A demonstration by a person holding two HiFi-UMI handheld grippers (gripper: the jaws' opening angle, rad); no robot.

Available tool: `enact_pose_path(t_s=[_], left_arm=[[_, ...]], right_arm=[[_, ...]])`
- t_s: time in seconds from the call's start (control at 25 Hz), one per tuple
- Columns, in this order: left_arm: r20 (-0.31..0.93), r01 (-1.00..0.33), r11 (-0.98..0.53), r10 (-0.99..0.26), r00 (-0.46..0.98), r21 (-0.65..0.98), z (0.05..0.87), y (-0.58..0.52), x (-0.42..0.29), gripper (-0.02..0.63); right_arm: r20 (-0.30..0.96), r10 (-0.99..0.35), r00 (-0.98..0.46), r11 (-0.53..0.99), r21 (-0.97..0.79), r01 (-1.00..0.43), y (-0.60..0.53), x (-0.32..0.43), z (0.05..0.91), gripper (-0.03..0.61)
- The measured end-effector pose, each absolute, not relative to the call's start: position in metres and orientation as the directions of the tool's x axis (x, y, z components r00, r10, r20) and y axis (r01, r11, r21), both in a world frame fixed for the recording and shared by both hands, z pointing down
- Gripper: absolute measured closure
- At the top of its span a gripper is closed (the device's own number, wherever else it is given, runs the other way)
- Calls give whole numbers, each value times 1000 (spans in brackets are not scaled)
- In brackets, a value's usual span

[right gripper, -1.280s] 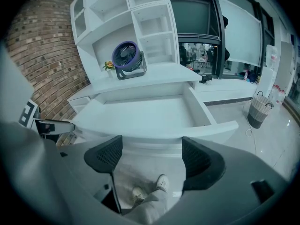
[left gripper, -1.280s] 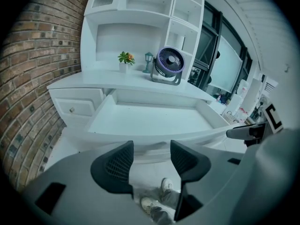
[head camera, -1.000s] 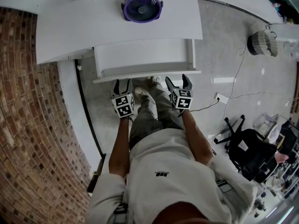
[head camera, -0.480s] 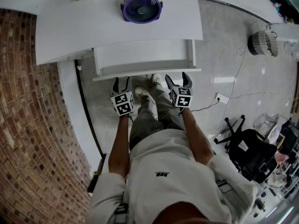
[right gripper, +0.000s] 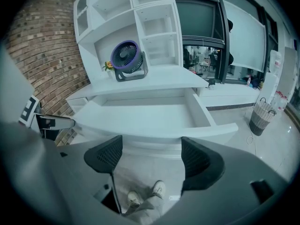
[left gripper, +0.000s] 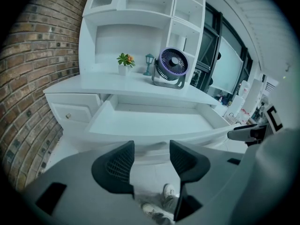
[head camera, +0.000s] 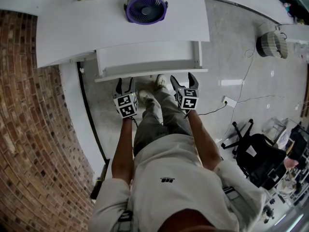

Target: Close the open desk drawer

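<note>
The left gripper (head camera: pixel 124 83) holds its dark ribbed jaws apart with nothing between them, though they have just been closing a little. The right gripper (head camera: pixel 182 80) is spread wide and is likewise empty. Both sit just in front of the shallow white desk drawer (head camera: pixel 149 75), one toward each end of its front panel — whether the tips touch it cannot be told. The drawer stands pulled well out from under the white desk (head camera: pixel 87 33). The step in hand looks like lining up for the push. Next, both tips should bear squarely on the front panel and drive it in evenly — a lopsided push could skew it.
</note>
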State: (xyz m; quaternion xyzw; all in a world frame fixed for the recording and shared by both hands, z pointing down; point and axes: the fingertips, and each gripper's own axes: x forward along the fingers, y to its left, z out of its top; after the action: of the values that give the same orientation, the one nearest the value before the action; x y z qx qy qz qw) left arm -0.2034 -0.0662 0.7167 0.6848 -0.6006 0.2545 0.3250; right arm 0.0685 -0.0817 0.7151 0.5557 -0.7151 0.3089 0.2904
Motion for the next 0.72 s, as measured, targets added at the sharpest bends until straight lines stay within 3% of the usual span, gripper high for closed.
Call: enact_pose_path(t_s=[0.72], left_arm=[[724,-988,-68,-674,148,138,716,-89,-205,370]], right_arm=[[746,-633,-206,188,-110,-976,-104,70,717,192]])
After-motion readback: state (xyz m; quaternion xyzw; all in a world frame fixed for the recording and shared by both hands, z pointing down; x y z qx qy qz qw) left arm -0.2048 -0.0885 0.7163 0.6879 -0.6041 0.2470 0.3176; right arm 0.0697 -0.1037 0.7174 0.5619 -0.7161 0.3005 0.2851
